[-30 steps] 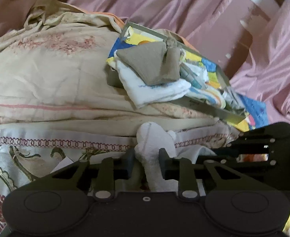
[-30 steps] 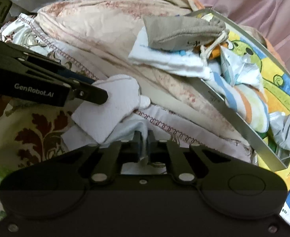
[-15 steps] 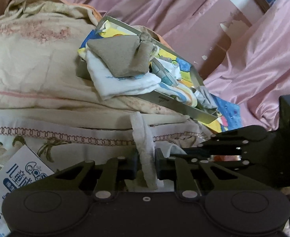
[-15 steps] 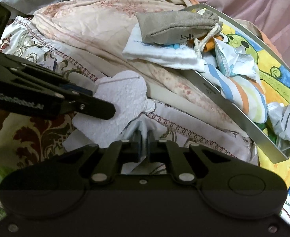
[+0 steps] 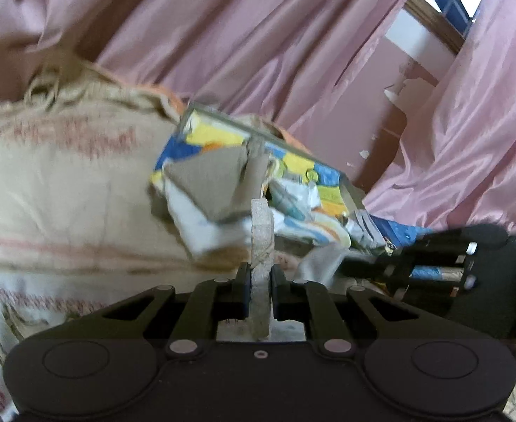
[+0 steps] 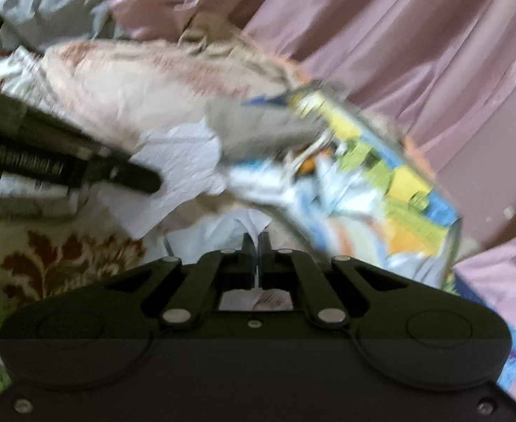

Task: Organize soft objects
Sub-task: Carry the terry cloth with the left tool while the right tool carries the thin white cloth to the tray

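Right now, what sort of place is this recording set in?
Most likely a bedroom at home. Beige floral bedding lies heaped as on a bed, pink satin curtains hang behind it beside a window, and a metal tray holds folded cloths and a grey drawstring pouch.

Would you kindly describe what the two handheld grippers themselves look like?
Both are matte black. The left gripper and right gripper each have a wide rounded body with two circular recesses, angled linkage bars with silver rivets, and narrow bluish pads. White lettering, blurred, runs along the left one's side.
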Demonstrator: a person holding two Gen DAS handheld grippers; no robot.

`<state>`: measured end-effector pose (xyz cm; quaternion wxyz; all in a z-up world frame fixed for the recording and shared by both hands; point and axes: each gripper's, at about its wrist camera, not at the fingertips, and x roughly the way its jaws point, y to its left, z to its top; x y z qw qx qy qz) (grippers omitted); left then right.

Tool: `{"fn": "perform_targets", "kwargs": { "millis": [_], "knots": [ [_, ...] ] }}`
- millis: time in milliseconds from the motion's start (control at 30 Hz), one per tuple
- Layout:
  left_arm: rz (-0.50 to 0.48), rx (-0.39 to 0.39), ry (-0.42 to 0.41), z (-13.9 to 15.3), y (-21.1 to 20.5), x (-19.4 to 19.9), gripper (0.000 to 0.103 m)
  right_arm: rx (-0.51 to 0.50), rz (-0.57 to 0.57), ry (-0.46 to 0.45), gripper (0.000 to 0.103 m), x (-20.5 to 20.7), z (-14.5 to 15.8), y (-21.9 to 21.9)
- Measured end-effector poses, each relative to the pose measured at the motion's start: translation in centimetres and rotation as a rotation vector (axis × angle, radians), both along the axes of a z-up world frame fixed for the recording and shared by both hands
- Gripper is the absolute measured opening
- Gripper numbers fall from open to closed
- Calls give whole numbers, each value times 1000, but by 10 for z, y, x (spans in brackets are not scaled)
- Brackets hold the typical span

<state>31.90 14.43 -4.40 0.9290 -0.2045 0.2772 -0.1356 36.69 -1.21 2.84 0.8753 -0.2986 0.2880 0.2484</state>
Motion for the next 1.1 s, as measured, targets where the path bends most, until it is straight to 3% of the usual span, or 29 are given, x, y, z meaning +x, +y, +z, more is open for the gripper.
{"fn": "perform_targets", "kwargs": {
  "millis": [200, 500, 767, 1100],
  "knots": [
    [42, 6, -54, 15, 3, 4, 12, 85, -45, -103, 0, 26, 43, -5],
    [74, 103, -137, 44, -22, 47, 12, 198, -147, -149, 0, 82, 57, -21],
    [65, 134, -152, 50, -56, 114, 12, 292, -264, -121, 0, 142, 29, -71],
    [29, 197, -81, 27, -101, 150, 12, 315, -367, -18, 0, 175, -14, -132]
  ]
}}
